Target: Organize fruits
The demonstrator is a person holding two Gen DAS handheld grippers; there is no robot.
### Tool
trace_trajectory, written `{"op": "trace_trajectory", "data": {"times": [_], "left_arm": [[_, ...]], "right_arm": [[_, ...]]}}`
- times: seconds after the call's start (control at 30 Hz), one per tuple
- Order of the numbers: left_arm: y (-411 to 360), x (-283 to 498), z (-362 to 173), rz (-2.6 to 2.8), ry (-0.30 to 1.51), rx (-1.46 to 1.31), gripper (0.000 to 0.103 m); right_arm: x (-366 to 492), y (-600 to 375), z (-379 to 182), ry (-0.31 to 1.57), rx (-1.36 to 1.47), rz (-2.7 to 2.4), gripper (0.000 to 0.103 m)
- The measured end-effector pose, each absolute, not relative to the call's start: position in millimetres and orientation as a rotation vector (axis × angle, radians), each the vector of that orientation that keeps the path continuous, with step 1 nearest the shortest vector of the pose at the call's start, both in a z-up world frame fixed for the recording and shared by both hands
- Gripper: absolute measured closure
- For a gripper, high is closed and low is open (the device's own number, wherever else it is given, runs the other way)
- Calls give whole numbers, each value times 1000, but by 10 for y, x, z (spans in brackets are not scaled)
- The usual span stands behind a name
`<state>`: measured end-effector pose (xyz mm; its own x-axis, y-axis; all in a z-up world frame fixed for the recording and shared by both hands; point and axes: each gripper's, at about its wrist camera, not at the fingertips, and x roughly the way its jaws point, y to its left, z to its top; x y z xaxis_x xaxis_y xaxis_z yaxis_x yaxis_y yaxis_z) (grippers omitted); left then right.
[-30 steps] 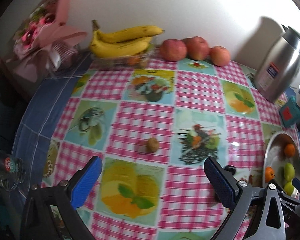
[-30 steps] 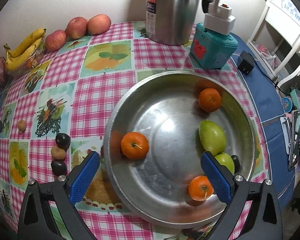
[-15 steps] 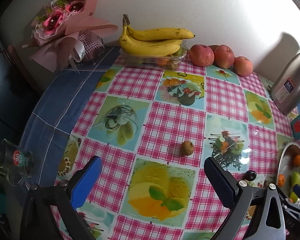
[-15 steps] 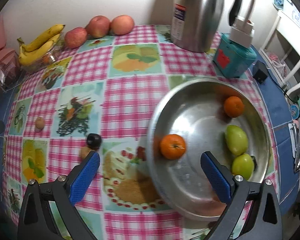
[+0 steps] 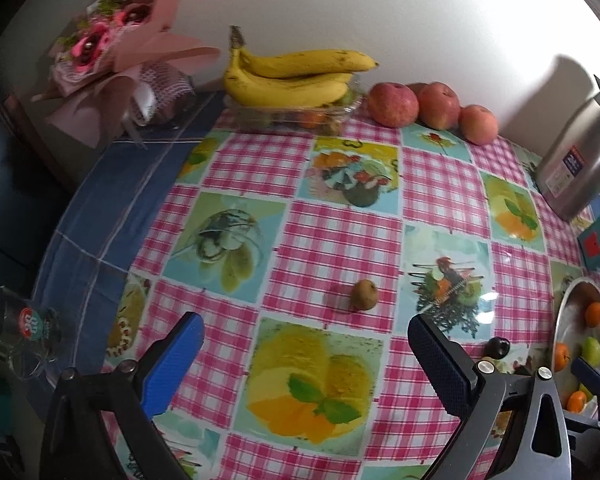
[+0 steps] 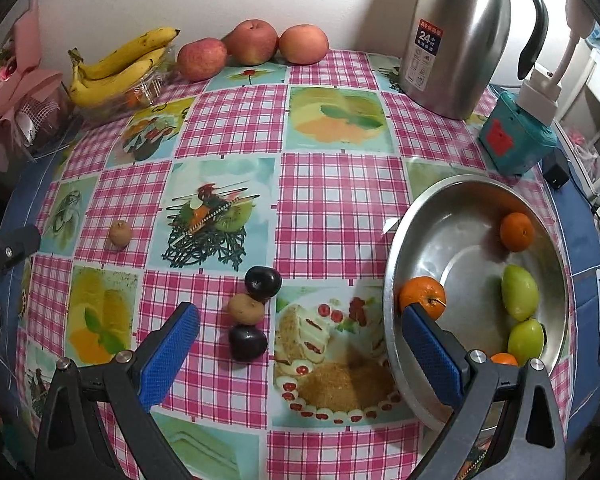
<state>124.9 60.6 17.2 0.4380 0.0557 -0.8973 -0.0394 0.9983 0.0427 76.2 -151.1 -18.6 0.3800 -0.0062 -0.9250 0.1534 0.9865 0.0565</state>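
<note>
Partly done. In metal basin (image 6: 419,216): three oranges (image 6: 516,231), two green fruits (image 6: 519,292). Still loose on table (image 6: 339,216): two dark plums (image 6: 263,282), brown fruit (image 6: 245,309) between them, lone kiwi (image 5: 364,294) (well apart). Right gripper (image 6: 300,356) and left gripper (image 5: 305,356): jaws wide, holding nothing.
</note>
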Motion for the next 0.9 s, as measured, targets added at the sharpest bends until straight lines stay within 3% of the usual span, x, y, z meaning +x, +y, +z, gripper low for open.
{"op": "trace_trajectory", "data": {"times": [0.9], "left_arm": [[671,1721,-159,-6,1172,8,0]], "right_arm": [[1292,-1349,-471,1267,143,-159,2]]}}
